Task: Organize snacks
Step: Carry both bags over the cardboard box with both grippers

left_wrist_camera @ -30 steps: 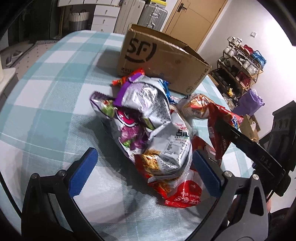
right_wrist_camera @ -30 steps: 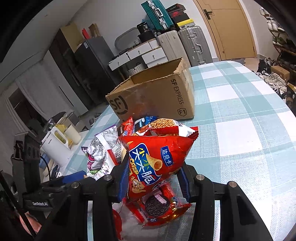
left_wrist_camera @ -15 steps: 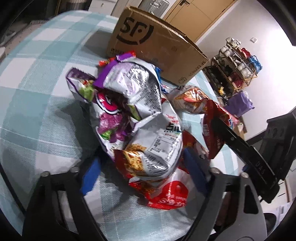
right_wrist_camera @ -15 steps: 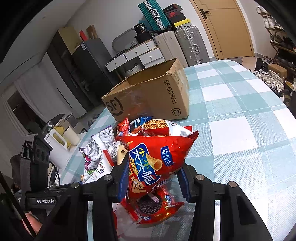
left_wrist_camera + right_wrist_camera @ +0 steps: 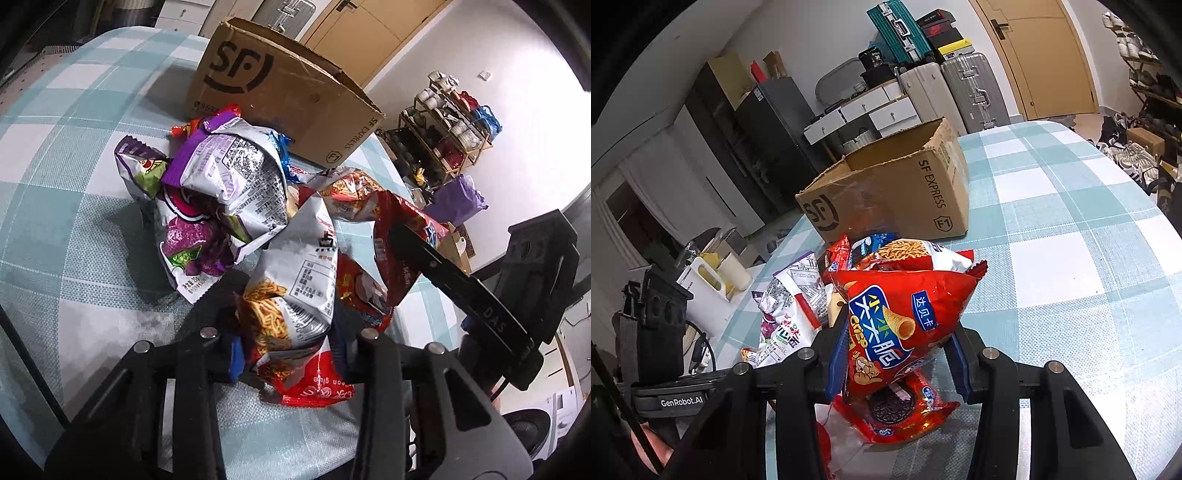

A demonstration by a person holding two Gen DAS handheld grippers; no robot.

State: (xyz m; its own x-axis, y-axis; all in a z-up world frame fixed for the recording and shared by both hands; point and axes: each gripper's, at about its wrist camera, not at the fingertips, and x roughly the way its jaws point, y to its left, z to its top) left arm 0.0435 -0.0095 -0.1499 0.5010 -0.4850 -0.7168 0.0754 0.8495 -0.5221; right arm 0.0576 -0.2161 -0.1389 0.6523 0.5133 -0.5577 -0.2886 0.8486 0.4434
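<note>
A heap of snack bags lies on the checked tablecloth in front of an open SF cardboard box (image 5: pixel 280 92), which also shows in the right wrist view (image 5: pixel 886 192). My left gripper (image 5: pixel 288 350) is shut on a silver noodle-snack bag (image 5: pixel 295 291) at the near end of the heap. A purple and silver bag (image 5: pixel 221 184) lies behind it. My right gripper (image 5: pixel 897 354) is shut on a red cone-crisp bag (image 5: pixel 901 317) and holds it upright. A red cookie packet (image 5: pixel 897 410) lies beneath it. The right gripper's arm (image 5: pixel 461 295) shows in the left wrist view.
The table (image 5: pixel 1071 258) has a teal and white checked cloth. A shoe rack (image 5: pixel 450 122) and a purple bag (image 5: pixel 458 199) stand beyond the table's edge. Suitcases (image 5: pixel 960 92), drawers and a door stand behind the box. A white container (image 5: pixel 705 280) sits left.
My left gripper has moved forward into the heap and closed on the silver noodle-snack bag. My right gripper has kept its hold on the red bag and lifted it slightly.
</note>
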